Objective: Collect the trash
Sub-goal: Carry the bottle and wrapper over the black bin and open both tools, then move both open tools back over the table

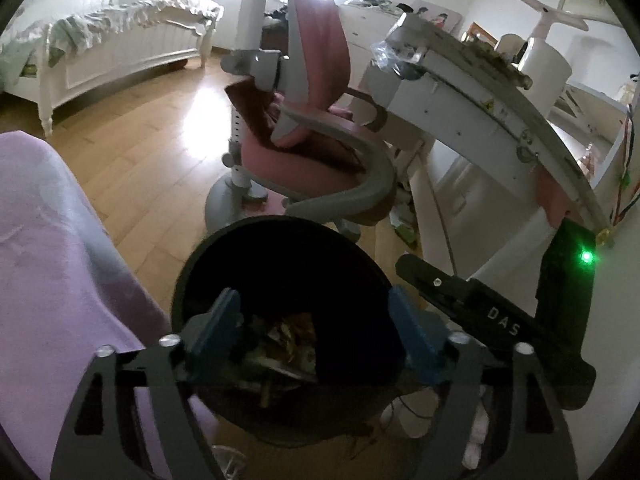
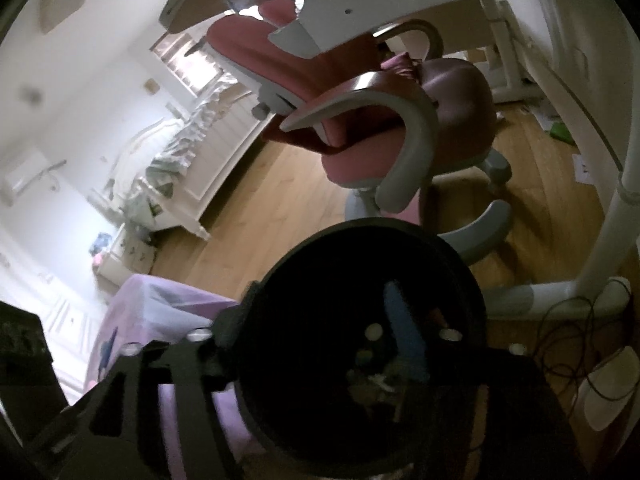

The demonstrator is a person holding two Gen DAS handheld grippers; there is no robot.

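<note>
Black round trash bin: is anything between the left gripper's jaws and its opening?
Nothing visible. The left gripper hangs with jaws open directly over the black round trash bin, whose mouth is uncovered, with crumpled trash showing inside.

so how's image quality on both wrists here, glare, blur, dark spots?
Left wrist: windows blown out, a glare patch on the wood floor, the trash bin interior mostly black with only some trash visible, and the left gripper open over it. Right wrist: softer overall, the bin nearly pure black, so the right gripper is hard to read. Both show strong fisheye curvature.
</note>
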